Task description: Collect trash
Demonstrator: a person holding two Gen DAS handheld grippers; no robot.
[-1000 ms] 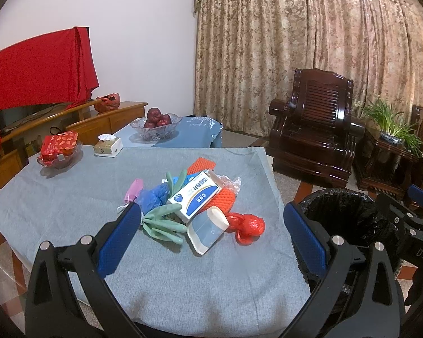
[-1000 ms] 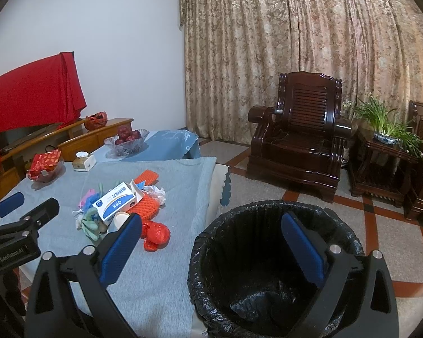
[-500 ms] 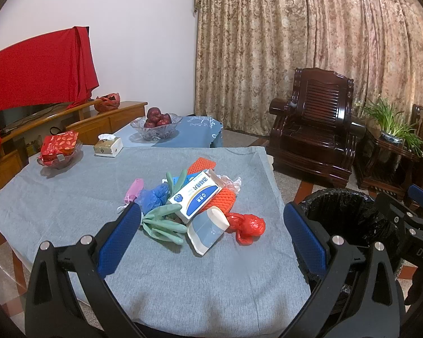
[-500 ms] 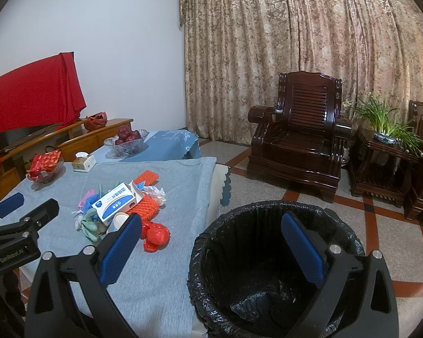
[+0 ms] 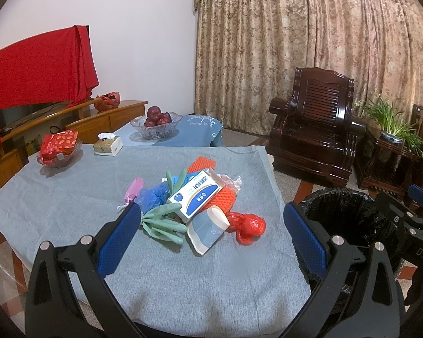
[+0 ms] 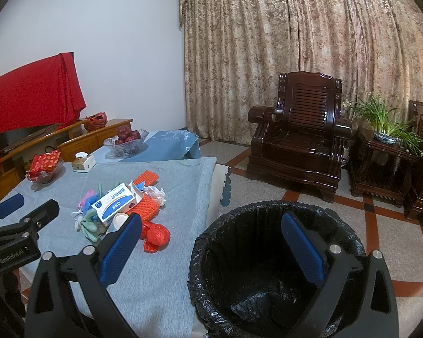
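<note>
Left gripper (image 5: 211, 235) at the bottom of the left wrist view, jaws spread wide, nothing between the blue pads (image 5: 118, 240), held above the near part of the grey tablecloth (image 5: 183, 276). Centre frame, a heap of trash: white-and-blue box (image 5: 194, 195) lying atop an orange foam net (image 5: 220, 198), green rubber gloves (image 5: 160, 222) at lower left of the heap, blue crumpled plastic (image 5: 152, 195) and a pink mask (image 5: 134, 188) to the left, a white paper cup (image 5: 208, 226) tipped on its side, a red knotted bag (image 5: 246, 225) touching the heap's right edge.

Right gripper (image 6: 211, 242) low in the right wrist view, likewise opened wide and empty, poised over the black-lined trash bin (image 6: 239, 242) (bin fills the lower centre, standing on the floor just beside the table's edge). Same heap visible at left of centre there, red bag nearest the bin.

Upper left of the left wrist view: glass fruit bowl (image 5: 156, 125), tissue box (image 5: 108, 145), red packet in a dish (image 5: 59, 148). Dark wooden armchair (image 5: 315, 124) at right, before patterned curtains (image 5: 310, 42).
</note>
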